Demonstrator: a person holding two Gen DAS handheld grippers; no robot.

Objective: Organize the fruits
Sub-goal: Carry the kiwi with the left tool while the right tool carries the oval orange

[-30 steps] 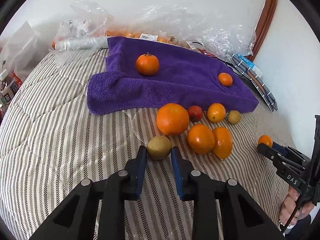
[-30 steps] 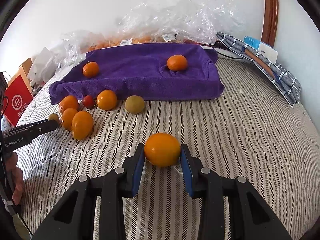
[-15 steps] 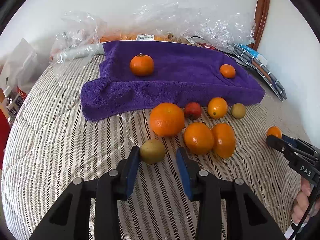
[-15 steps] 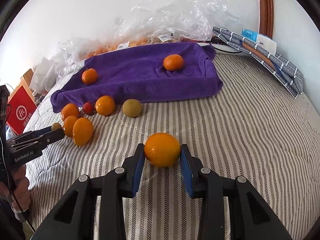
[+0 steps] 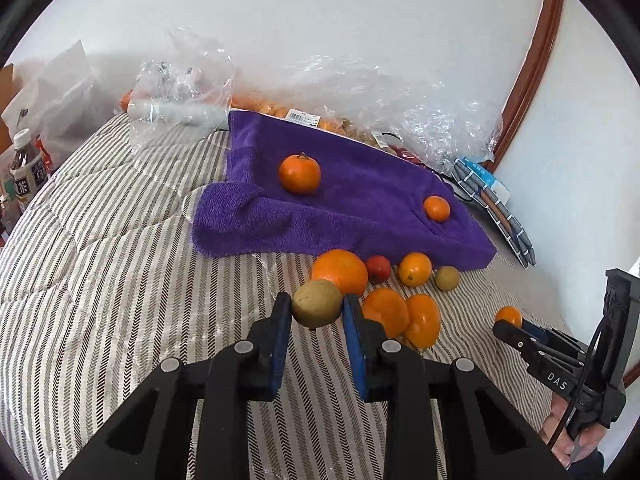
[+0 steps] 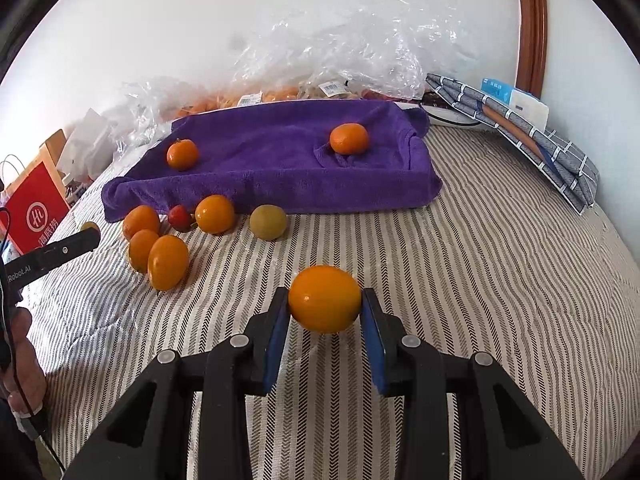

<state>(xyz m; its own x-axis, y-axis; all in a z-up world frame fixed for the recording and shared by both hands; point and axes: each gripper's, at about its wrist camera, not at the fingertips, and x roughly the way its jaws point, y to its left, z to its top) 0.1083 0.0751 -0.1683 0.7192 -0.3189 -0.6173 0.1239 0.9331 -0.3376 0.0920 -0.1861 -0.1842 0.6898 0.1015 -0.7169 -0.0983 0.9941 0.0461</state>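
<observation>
My left gripper (image 5: pixel 316 310) is shut on a green-brown kiwi (image 5: pixel 317 303) and holds it above the striped bedcover. My right gripper (image 6: pixel 325 304) is shut on a yellow-orange citrus (image 6: pixel 325 298); it also shows in the left wrist view (image 5: pixel 508 316). A purple towel (image 5: pixel 360 200) (image 6: pixel 280 168) carries two tangerines (image 5: pixel 299 173) (image 5: pixel 437 208). Before the towel lie a big orange (image 5: pixel 342 270), a small red fruit (image 5: pixel 378 268), a small orange (image 5: pixel 415 269), a second kiwi (image 5: pixel 447 278) and two more oranges (image 5: pixel 400 316).
Crumpled clear plastic bags (image 5: pixel 360 96) with fruit lie behind the towel against the wall. Folded grey checked cloth (image 6: pixel 520 136) lies at the right. A red paper bag (image 6: pixel 36 208) and a drink bottle (image 5: pixel 24 172) stand left of the bed.
My left gripper closed on the kiwi, which lay between its open fingers, and lifted it off the cover. The right gripper kept hold of its citrus and barely moved.
</observation>
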